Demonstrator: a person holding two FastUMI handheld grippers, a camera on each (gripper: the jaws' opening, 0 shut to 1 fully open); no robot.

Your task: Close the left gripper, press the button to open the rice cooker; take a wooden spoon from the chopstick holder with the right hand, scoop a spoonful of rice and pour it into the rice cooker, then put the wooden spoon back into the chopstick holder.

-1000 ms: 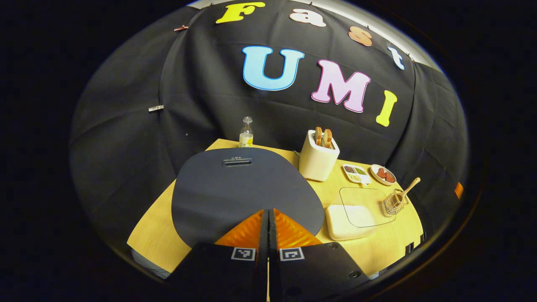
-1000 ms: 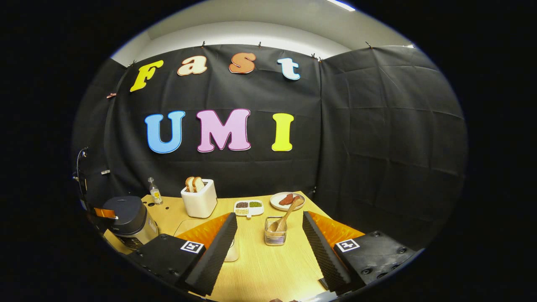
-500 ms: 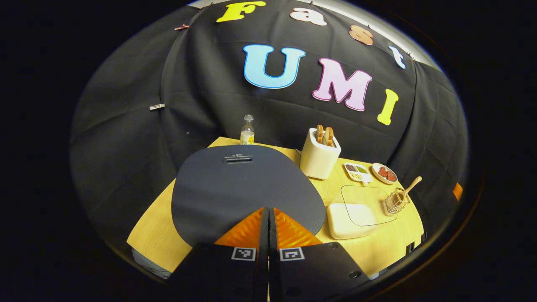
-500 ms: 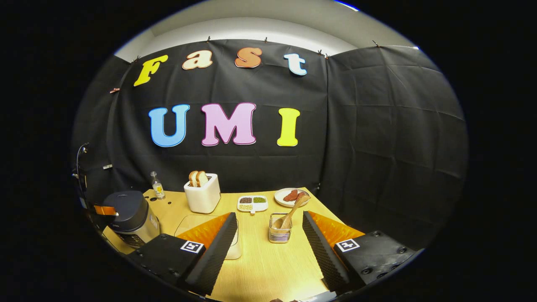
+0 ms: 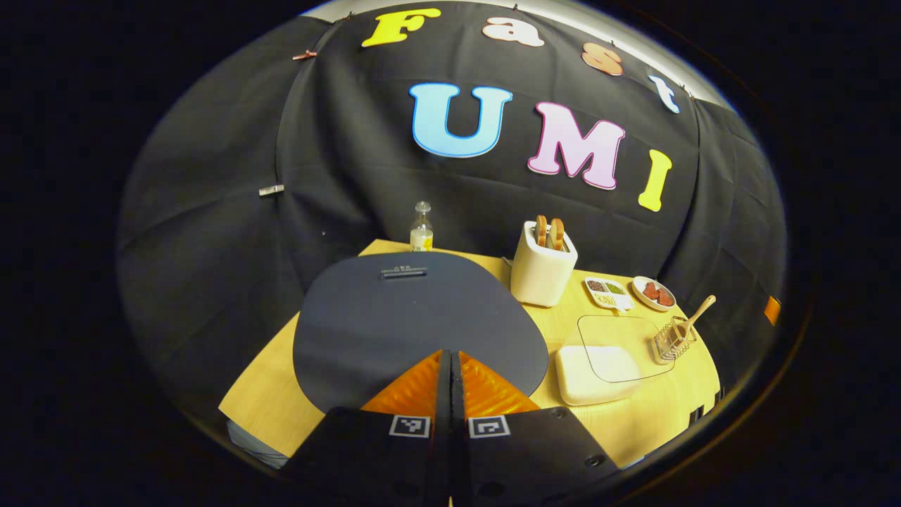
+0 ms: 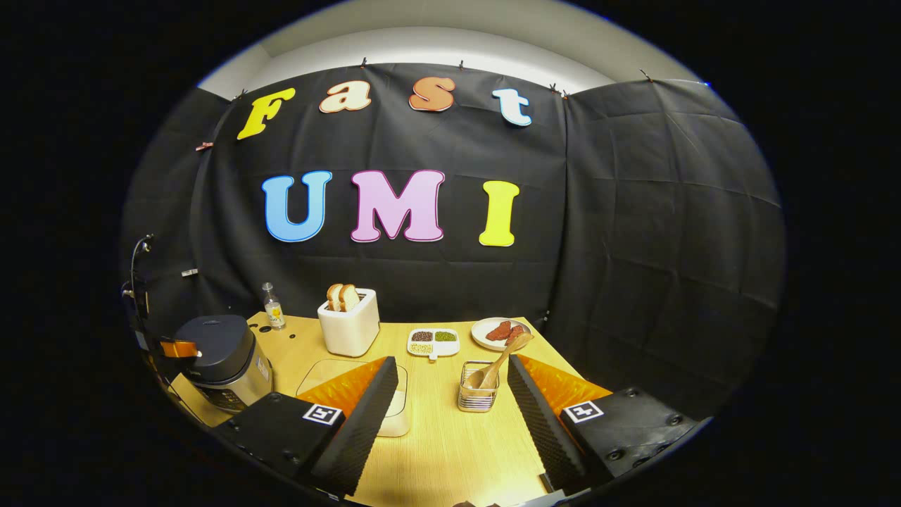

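The rice cooker (image 5: 415, 320) has a dark lid, which lies closed just beyond my left gripper (image 5: 450, 355). That gripper is shut with nothing between its fingers, its tips at the lid's near edge. In the right gripper view the rice cooker (image 6: 218, 359) stands at the table's left, with the left gripper's fingers (image 6: 177, 348) at its near side. A wooden spoon (image 6: 501, 358) leans in the wire chopstick holder (image 6: 477, 396), straight ahead of my right gripper (image 6: 450, 373), which is open and short of it. The spoon (image 5: 693, 320) and holder (image 5: 672, 339) stand at the far right in the left gripper view.
A lidded white rice box (image 6: 394, 415) sits left of the holder. Behind stand a white toaster (image 6: 348, 325) with bread, a small bottle (image 6: 271, 308), a divided dish of grains (image 6: 433, 341) and a plate of red food (image 6: 501, 332). The wooden table (image 6: 450, 451) ends near the right wall.
The left gripper has stayed shut over the lid, its view tilting a little. The right gripper has drifted slightly, so the holder and spoon sit a bit farther right between its fingers.
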